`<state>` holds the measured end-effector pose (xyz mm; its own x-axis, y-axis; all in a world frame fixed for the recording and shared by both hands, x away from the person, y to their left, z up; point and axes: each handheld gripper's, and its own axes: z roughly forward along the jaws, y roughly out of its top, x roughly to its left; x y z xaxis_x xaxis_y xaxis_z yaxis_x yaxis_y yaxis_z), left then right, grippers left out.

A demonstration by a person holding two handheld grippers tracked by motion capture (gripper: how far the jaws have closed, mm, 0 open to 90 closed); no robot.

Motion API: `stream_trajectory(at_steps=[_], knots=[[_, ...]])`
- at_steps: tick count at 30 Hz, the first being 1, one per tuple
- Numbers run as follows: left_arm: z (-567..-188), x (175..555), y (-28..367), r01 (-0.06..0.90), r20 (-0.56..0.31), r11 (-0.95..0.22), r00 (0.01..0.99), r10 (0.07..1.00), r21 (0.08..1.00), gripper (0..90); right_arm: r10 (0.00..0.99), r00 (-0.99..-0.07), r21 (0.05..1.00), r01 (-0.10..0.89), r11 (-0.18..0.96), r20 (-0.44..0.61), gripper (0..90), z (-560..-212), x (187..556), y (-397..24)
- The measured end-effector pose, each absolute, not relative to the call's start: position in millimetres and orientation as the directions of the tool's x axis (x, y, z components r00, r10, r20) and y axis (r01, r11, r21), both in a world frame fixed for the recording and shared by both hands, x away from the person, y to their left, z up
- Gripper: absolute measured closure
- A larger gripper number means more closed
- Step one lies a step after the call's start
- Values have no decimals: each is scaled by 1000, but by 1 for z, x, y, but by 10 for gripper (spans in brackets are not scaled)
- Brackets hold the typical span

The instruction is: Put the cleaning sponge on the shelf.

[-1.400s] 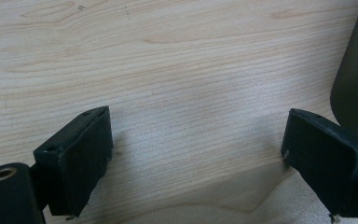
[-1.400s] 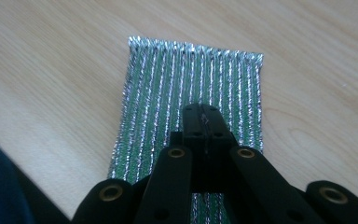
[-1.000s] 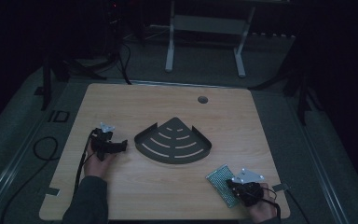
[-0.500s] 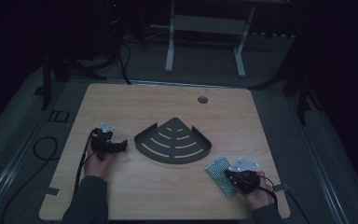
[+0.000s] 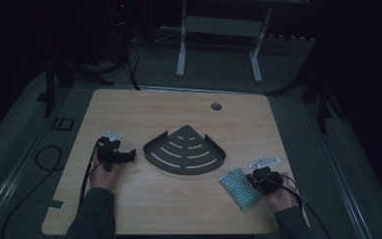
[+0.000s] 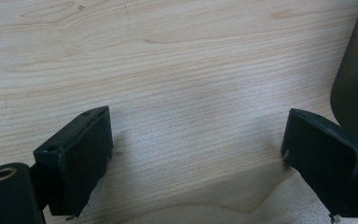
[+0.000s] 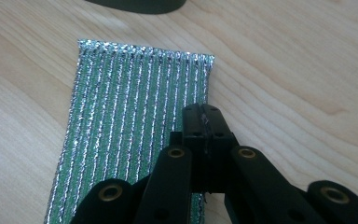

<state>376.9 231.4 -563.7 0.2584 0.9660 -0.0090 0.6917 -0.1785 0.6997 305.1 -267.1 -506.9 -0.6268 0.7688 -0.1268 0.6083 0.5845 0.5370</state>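
Green scouring pad [image 7: 135,135] with silver ribbing lies flat on the desk [image 5: 179,209], near the front-right corner, long side angled toward the front edge. My right gripper [image 7: 202,115] is pinched down to nothing over the pad's right long edge. Looks like it has that edge nipped, but I can't confirm fabric between the tips from here. In the high view the pad [image 5: 239,187] still rests on the wood just left of my right gripper [image 5: 258,180], so I'd say grab made or being made, lift not started.

The quarter-round slotted tray [image 5: 185,153] sits mid-desk, apart from the pad, curved rim facing the front edge; its rim [image 7: 135,4] shows just beyond the pad's far end. It's empty. If the pad goes there, the whole carry and drop is left.

My left gripper [image 5: 114,155] rests near the left edge, spread wide, holding nothing [image 6: 193,149], bare wood between the tips, with the tray's left corner [image 6: 354,79] just beside it.

Room: short, clear path from pad to tray across bare wood. Front edge is near my right hand, so lift and move back-left, not toward me. Cable grommet hole [image 5: 216,106] near the back edge is out of the way.
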Motion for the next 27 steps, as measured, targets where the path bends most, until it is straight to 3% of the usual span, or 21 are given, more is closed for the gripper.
stream_trajectory(at_steps=[7,27], knots=[[-564,377,231,692,-9,-179,258,966,700,94,789,-611,511,658,553,-67,777,-509,313,-270],[-564,377,231,691,-9,-178,258,966,700,94,817,-576,368,766,527,29,751,-513,334,-271]])
